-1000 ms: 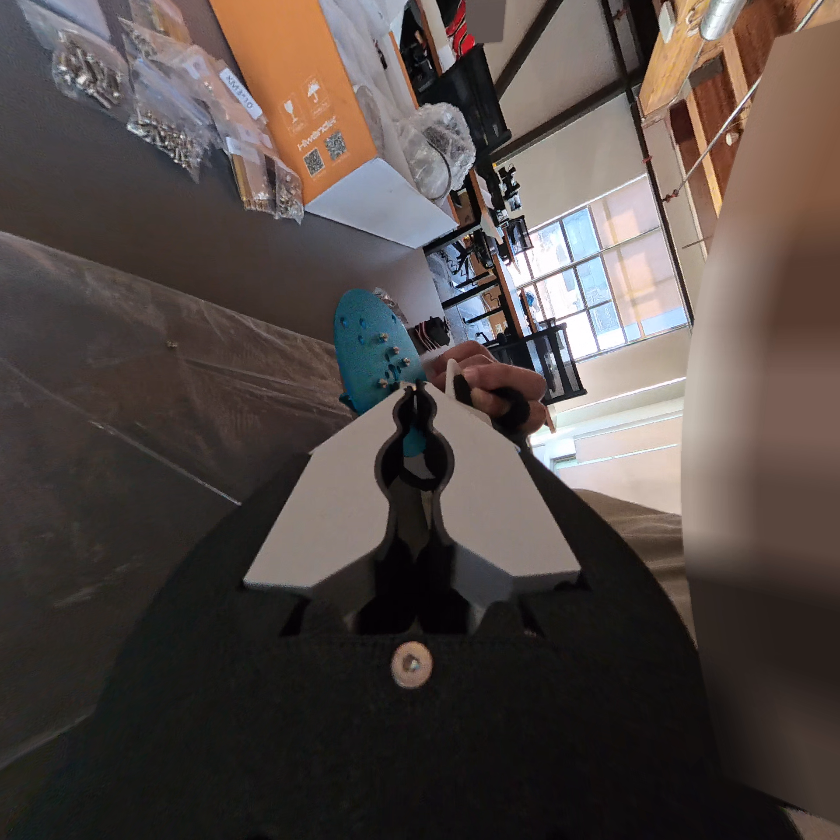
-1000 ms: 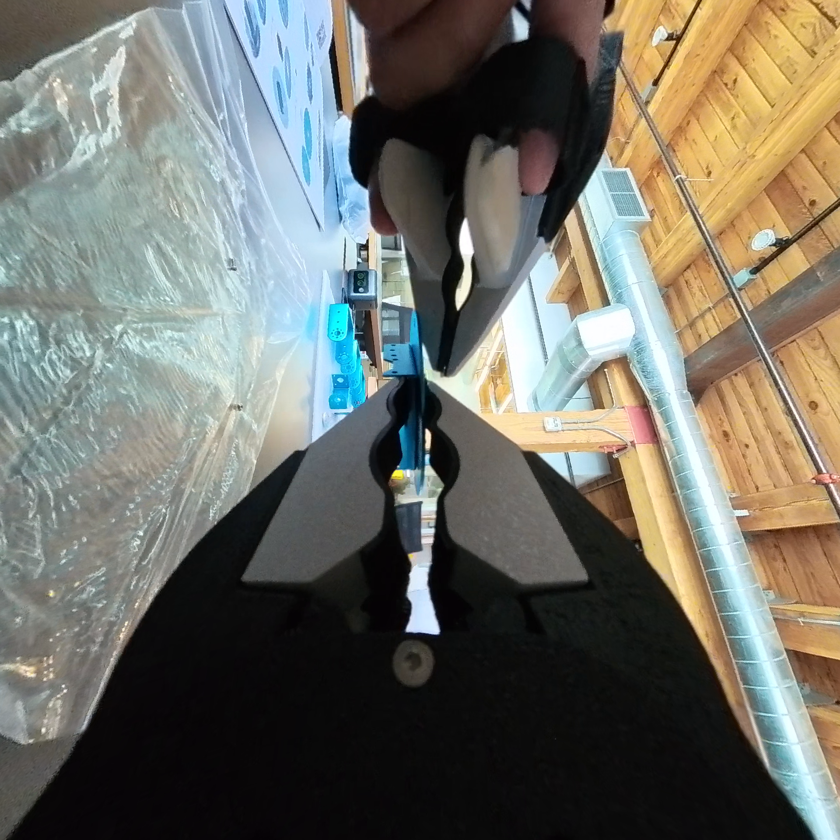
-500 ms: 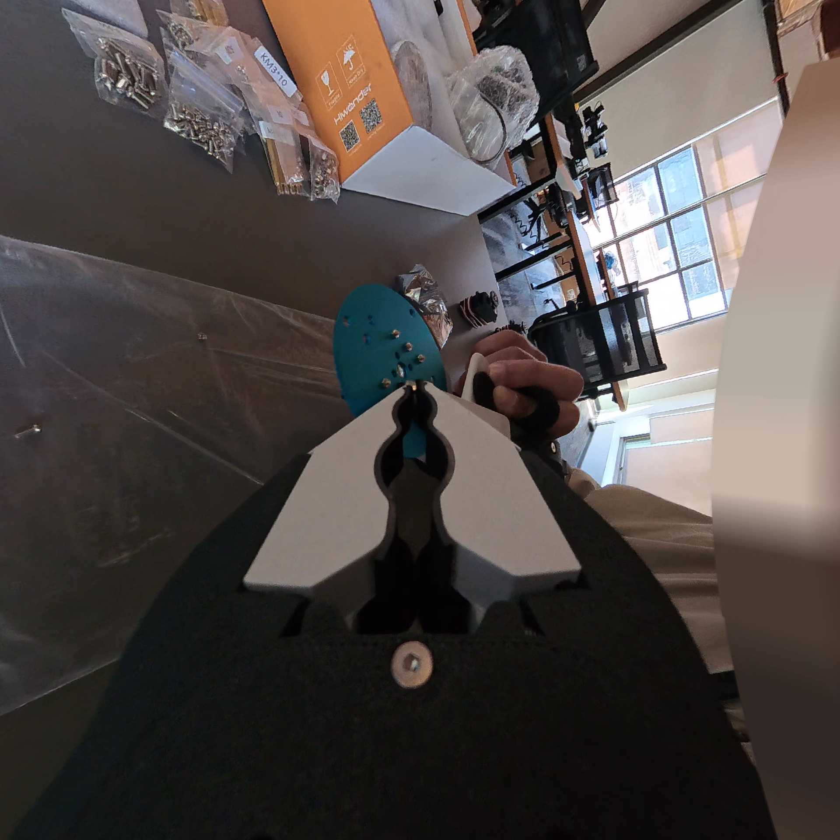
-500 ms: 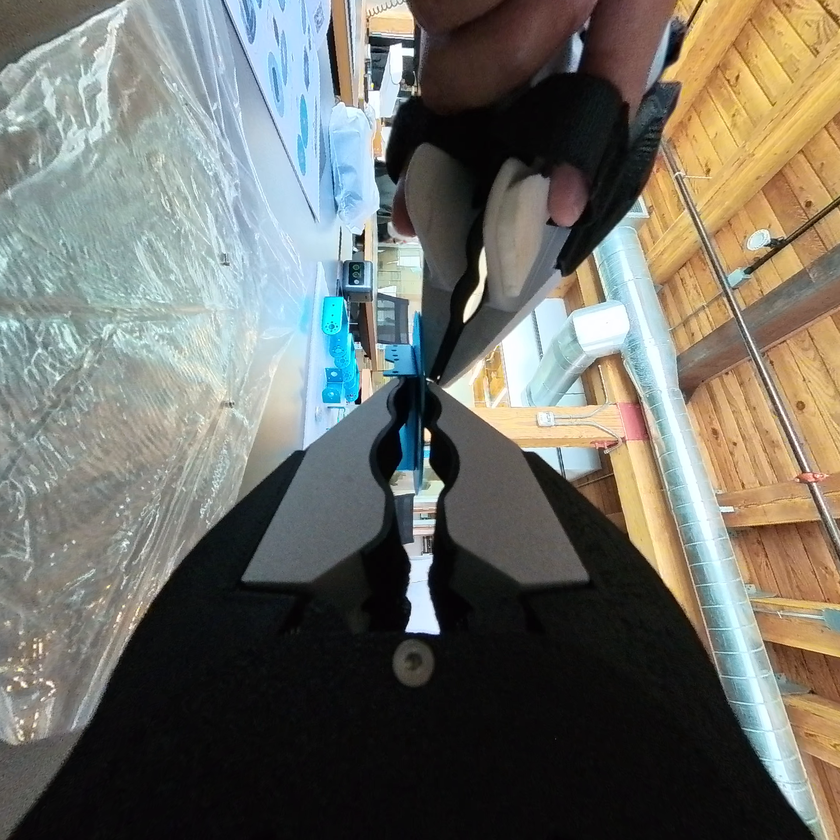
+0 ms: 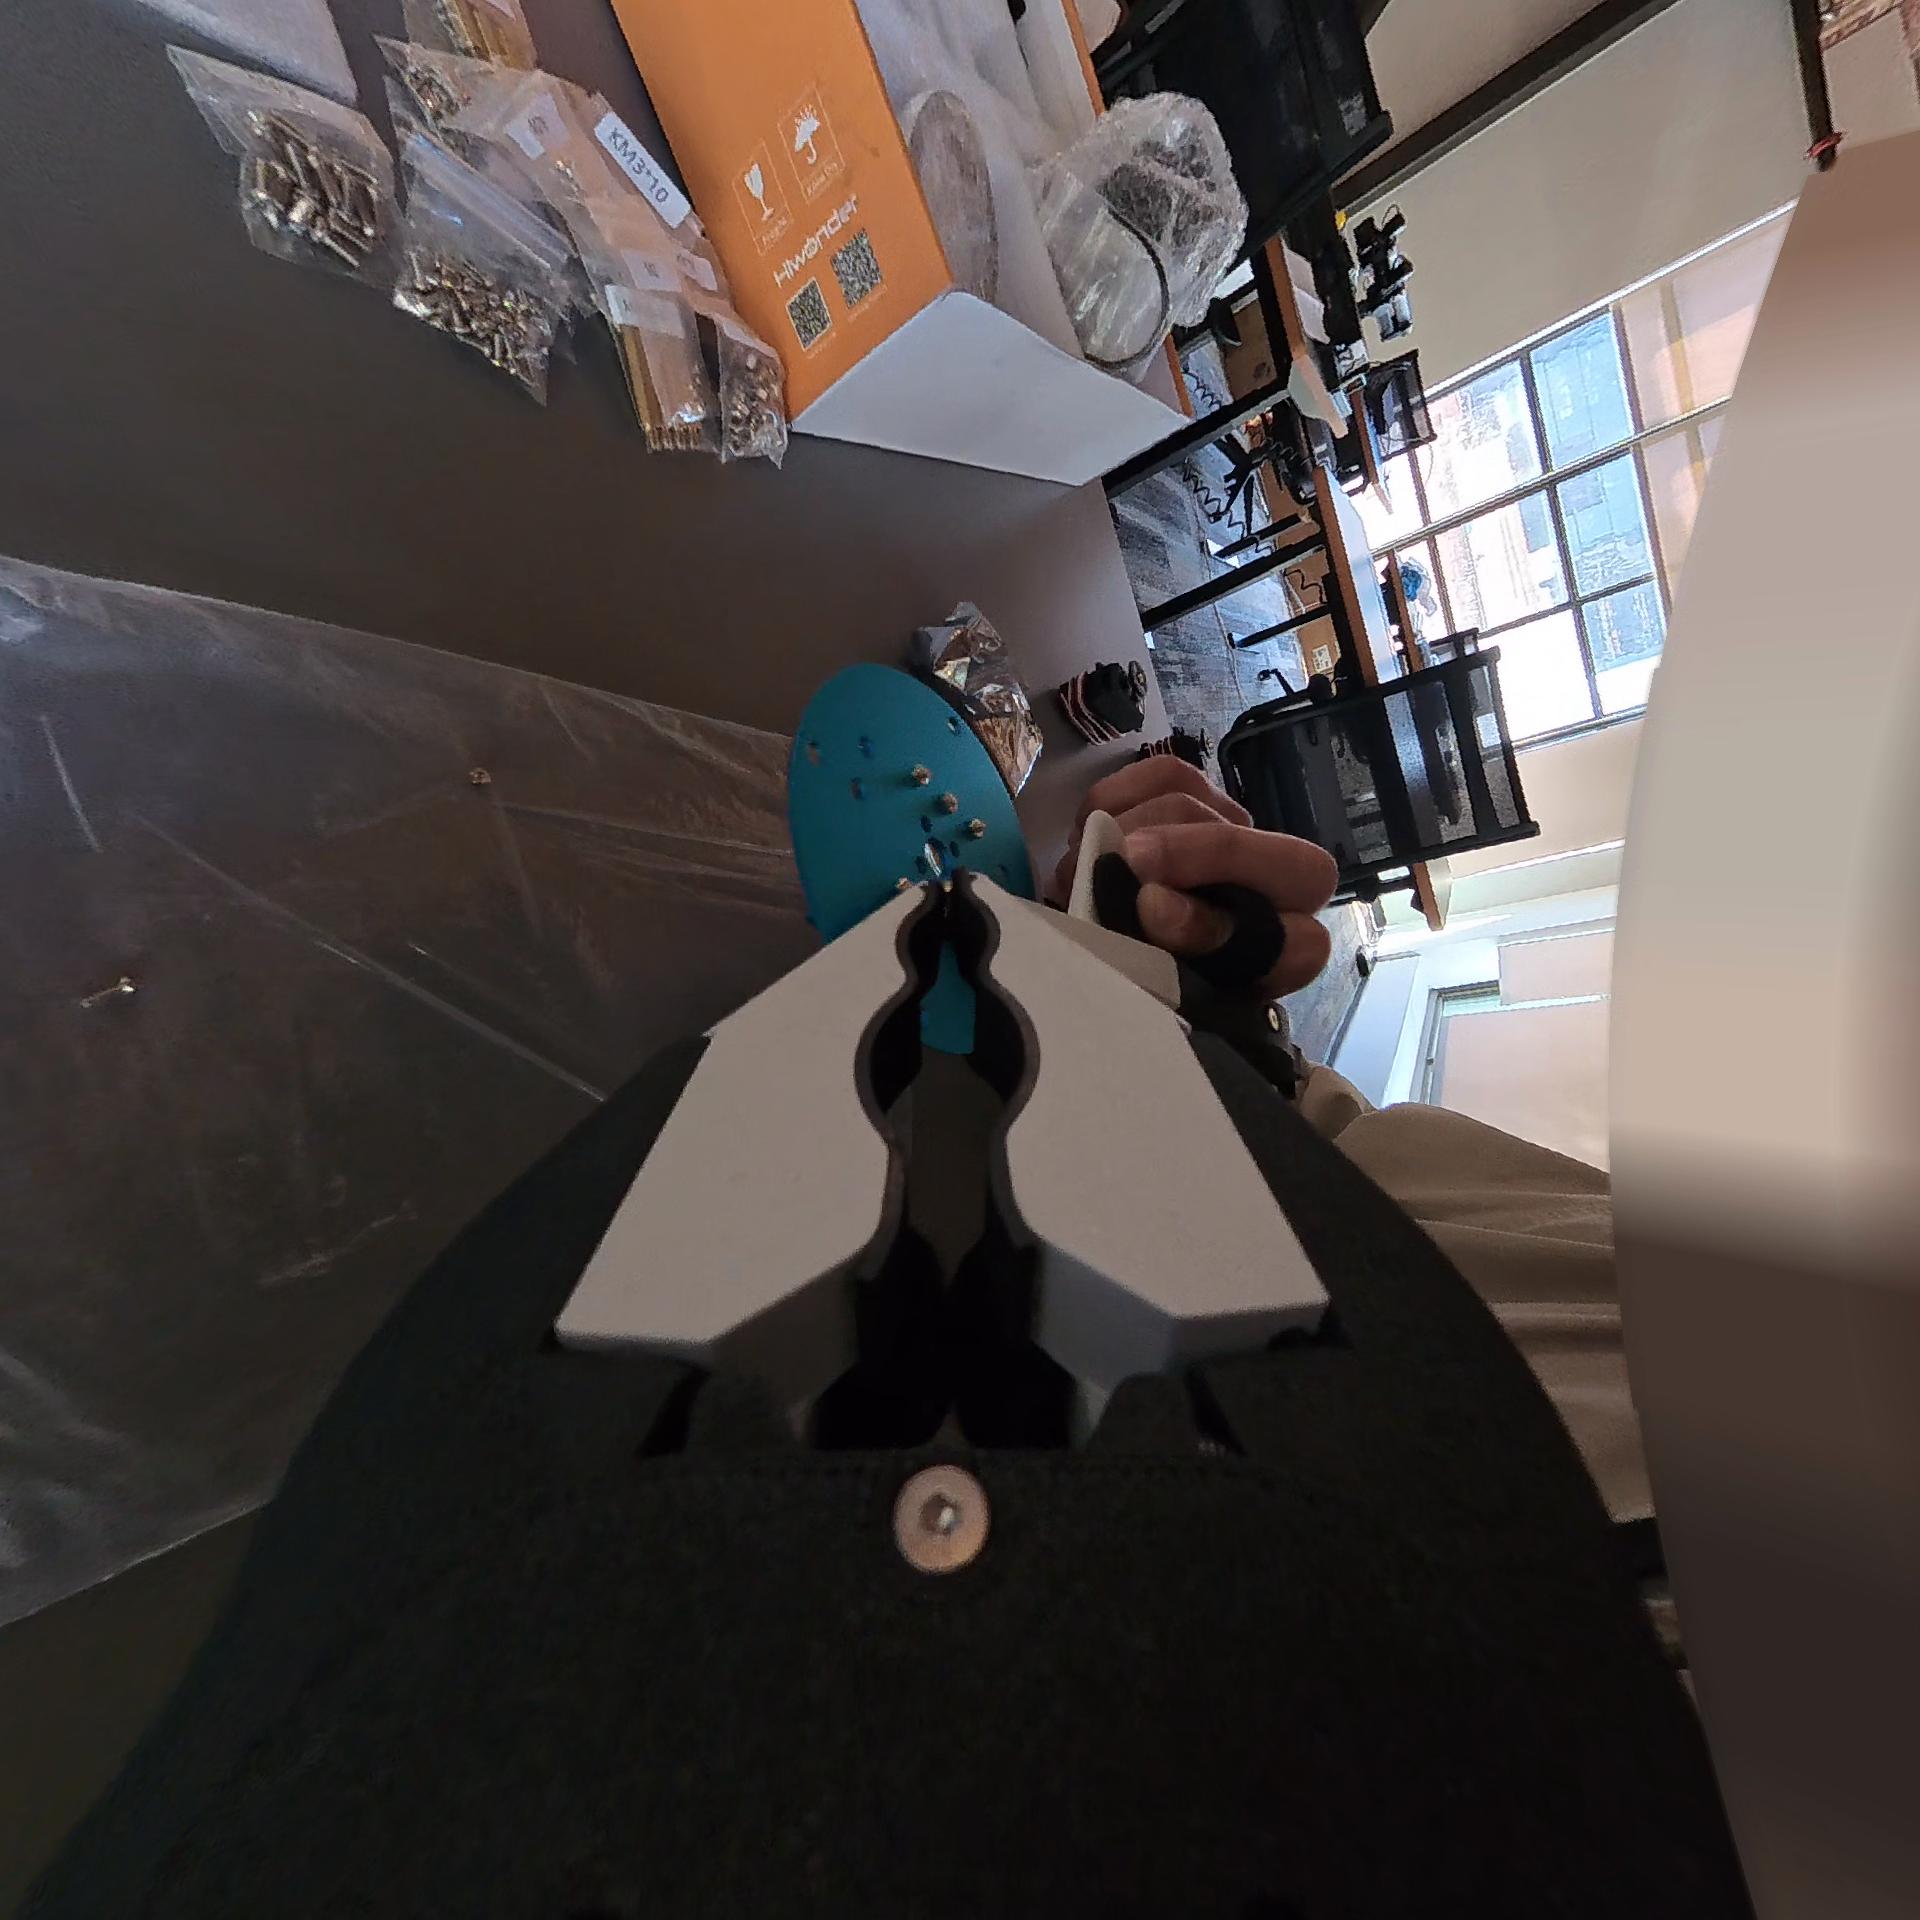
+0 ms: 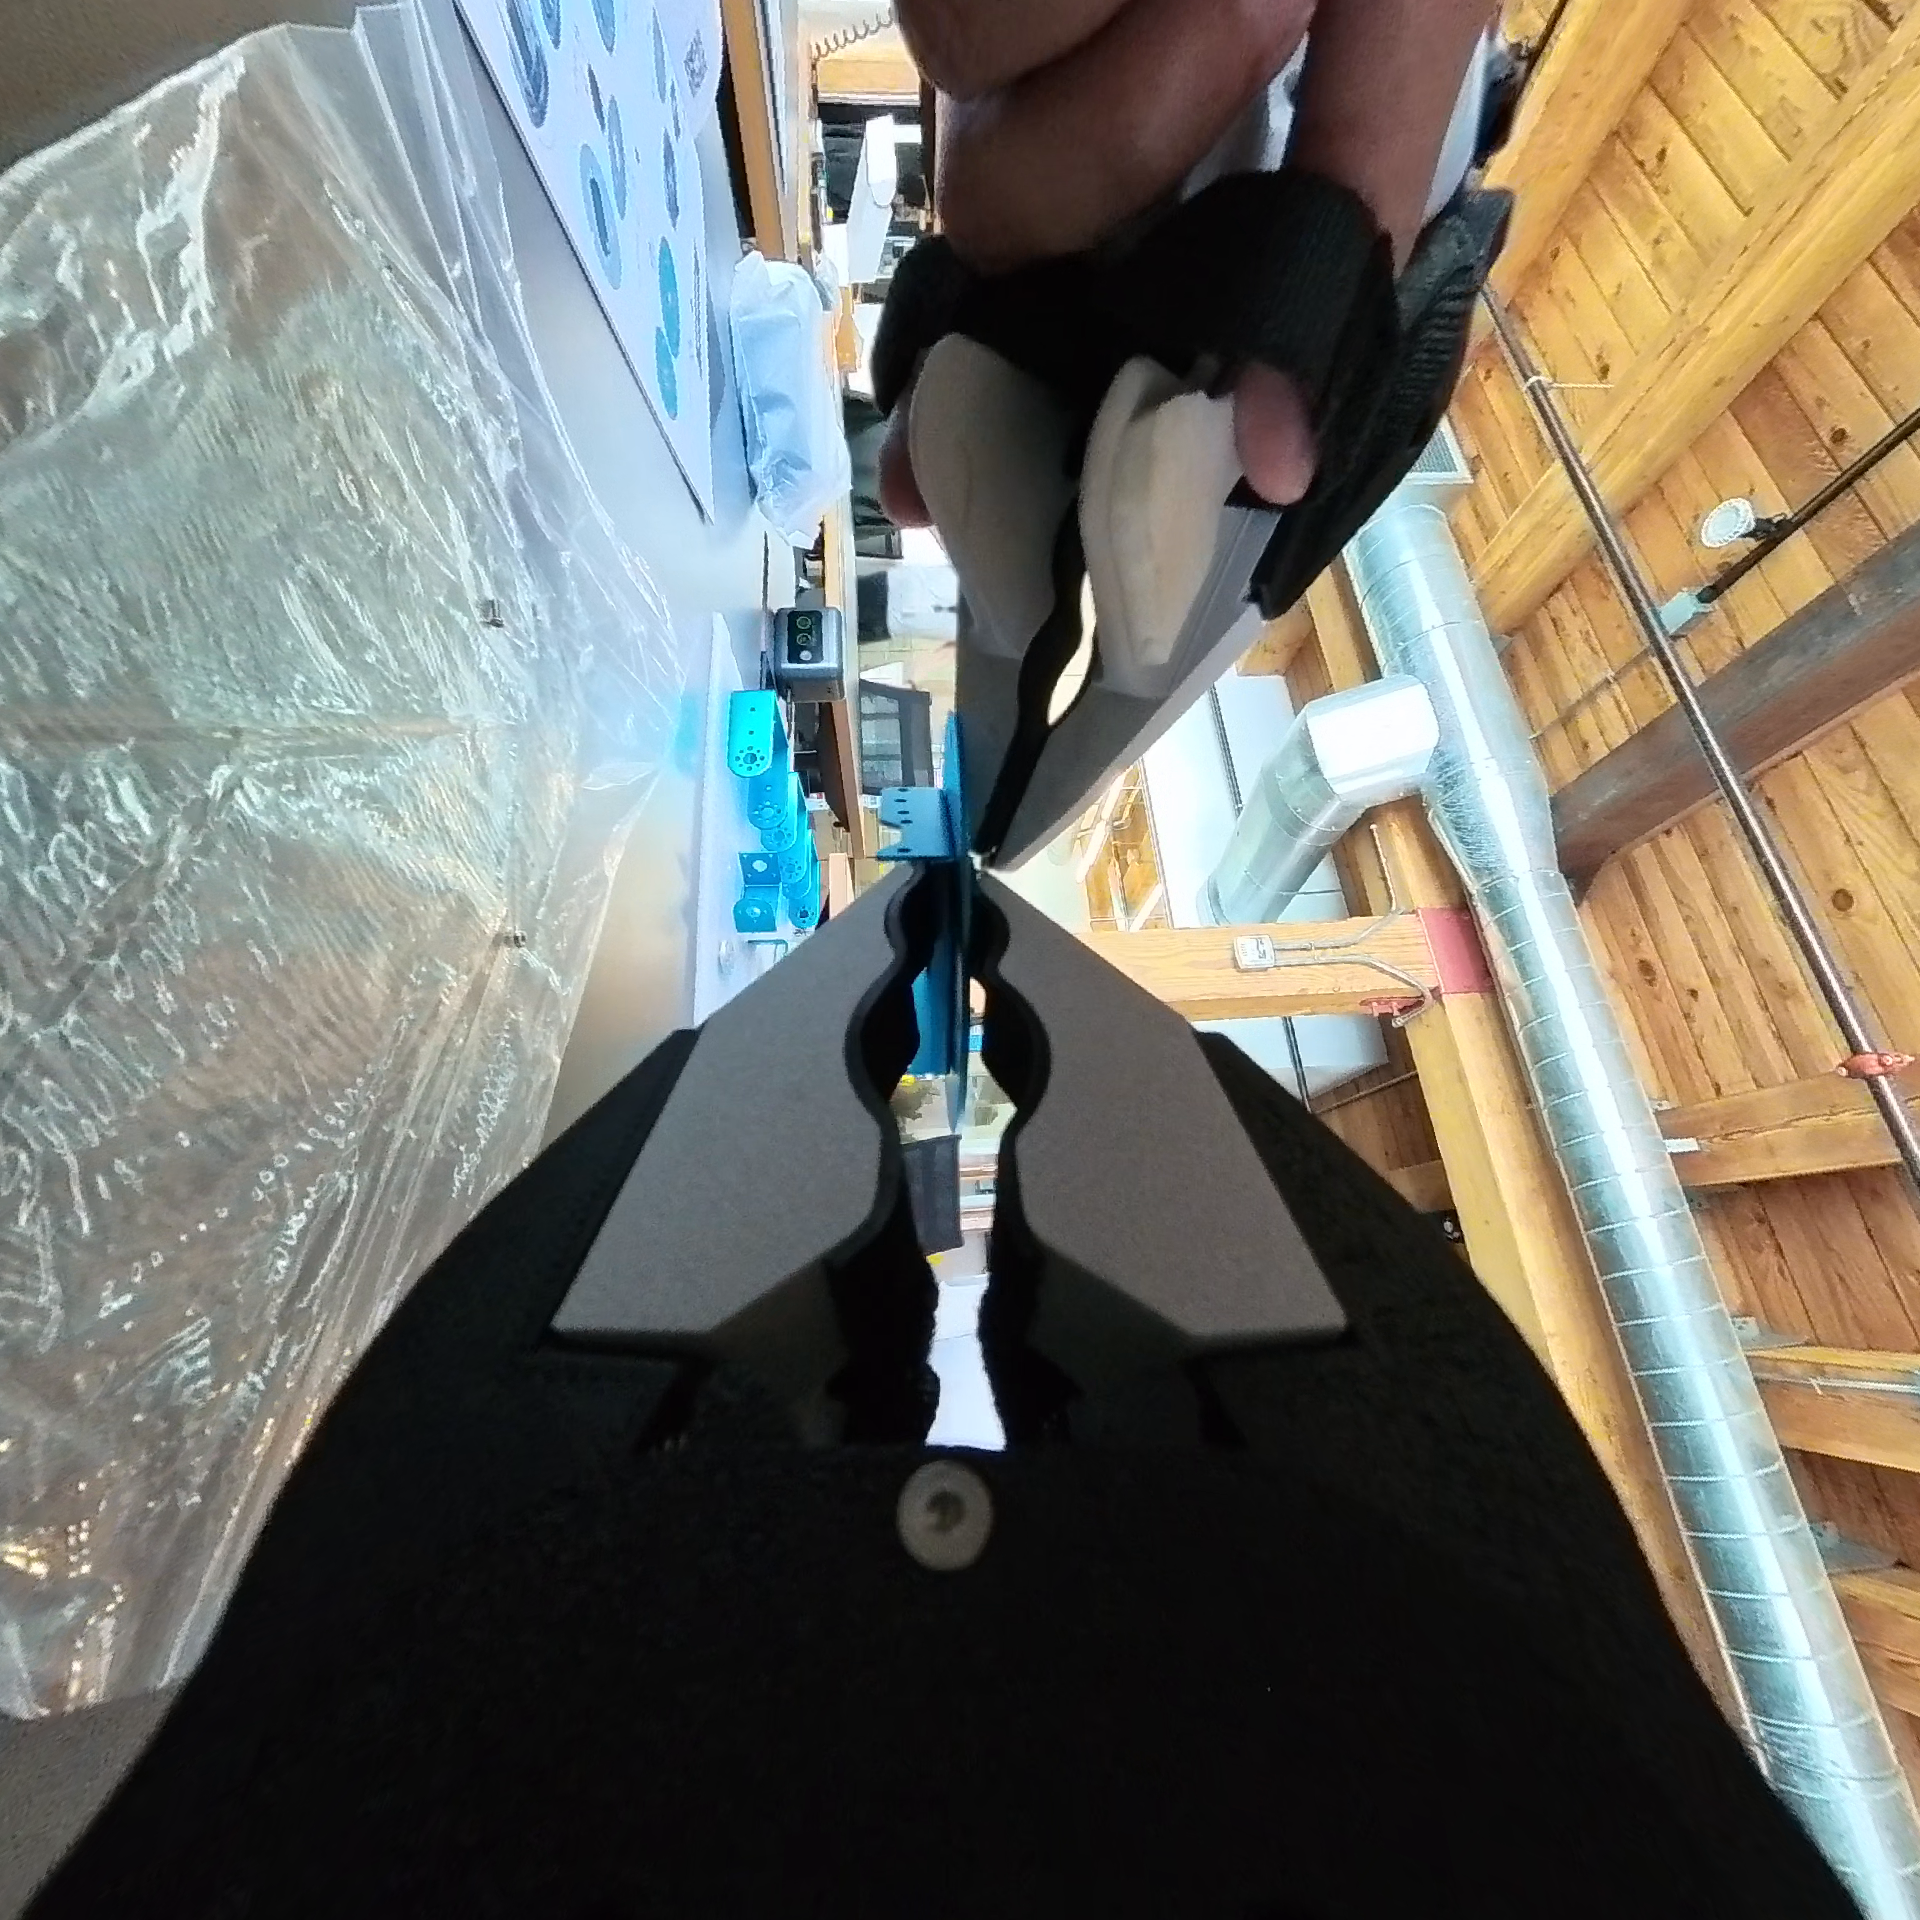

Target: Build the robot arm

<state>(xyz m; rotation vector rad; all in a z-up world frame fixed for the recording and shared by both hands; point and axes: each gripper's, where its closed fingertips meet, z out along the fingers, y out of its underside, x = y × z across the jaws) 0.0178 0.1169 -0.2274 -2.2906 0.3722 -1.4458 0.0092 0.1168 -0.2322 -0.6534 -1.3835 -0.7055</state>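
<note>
The blue plate (image 5: 902, 821) stays clamped edge-on in the right gripper (image 6: 948, 883). The left gripper (image 5: 951, 885), closed on a small screw, has come against its face while the view swung toward the bags of screws (image 5: 457, 260)

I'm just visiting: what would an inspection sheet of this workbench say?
Surface: dark table, partly covered by a clear plastic sheet.
Things in hand: blue round plate, studded with small screws.
Clutter: bags of screws, orange box, blue brackets.
Grippers: right gripper jaws shut on the plate's edge; left gripper jaws shut, tips against the plate's face.
Cables: nothing seen.
Surroundings: windows, wooden ceiling, metal duct.
</note>
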